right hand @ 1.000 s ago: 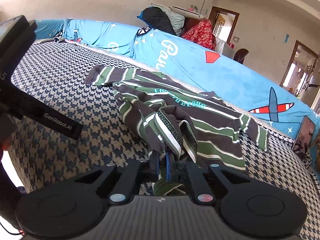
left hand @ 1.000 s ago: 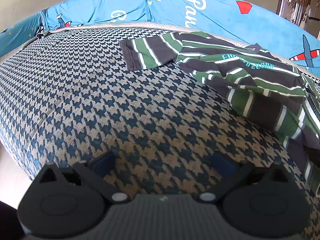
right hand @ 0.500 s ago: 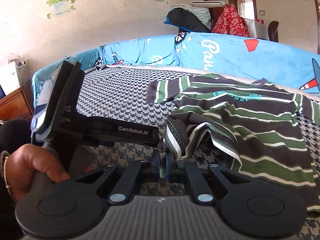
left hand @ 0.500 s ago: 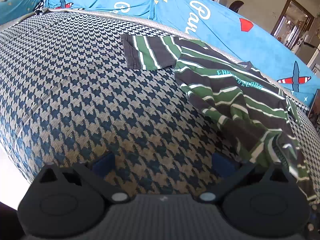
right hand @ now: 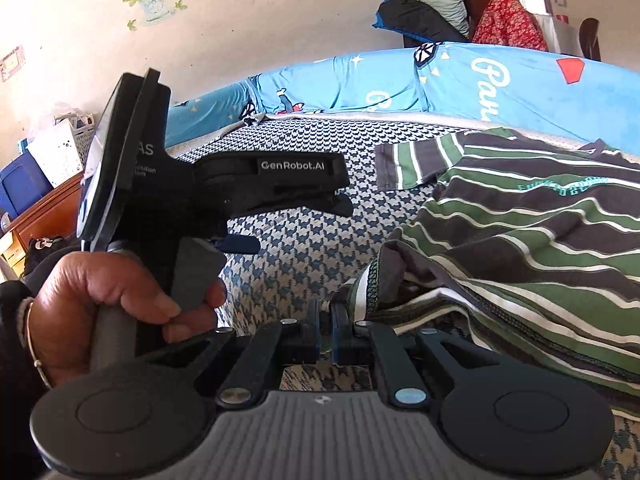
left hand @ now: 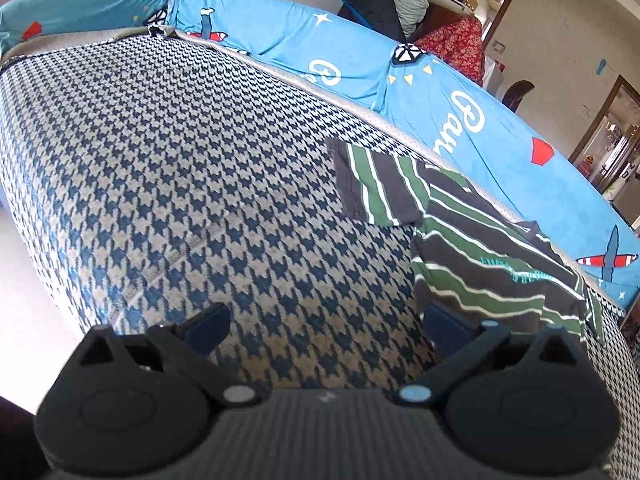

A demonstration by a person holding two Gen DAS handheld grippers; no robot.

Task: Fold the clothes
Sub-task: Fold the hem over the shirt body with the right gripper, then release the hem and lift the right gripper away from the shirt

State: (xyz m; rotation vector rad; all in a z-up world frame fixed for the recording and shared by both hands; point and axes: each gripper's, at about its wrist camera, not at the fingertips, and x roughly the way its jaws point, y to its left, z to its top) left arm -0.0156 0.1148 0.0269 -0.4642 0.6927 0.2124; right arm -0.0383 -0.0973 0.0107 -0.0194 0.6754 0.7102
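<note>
A green, charcoal and white striped t-shirt [left hand: 480,248] lies on the houndstooth bed cover [left hand: 200,184], one sleeve spread toward the far edge. My left gripper [left hand: 324,326] is open and empty, hovering over the cover just left of the shirt. My right gripper [right hand: 326,328] is shut on the shirt's bunched hem [right hand: 372,280], with the rest of the shirt [right hand: 540,232] spread to the right. The left gripper's body [right hand: 224,184] and the hand holding it fill the left of the right wrist view.
A blue printed sheet [left hand: 360,64] runs along the far side of the bed. Piled bedding [right hand: 432,16] and a red cloth [right hand: 508,20] sit behind it. A wooden cabinet [right hand: 44,208] with a white basket stands at the left. The bed's near-left edge [left hand: 36,248] drops to the floor.
My right gripper has pulled the gripped hem leftward across the bed, toward the left gripper. The left gripper has swung left and stayed open, so the shirt now sits at its right.
</note>
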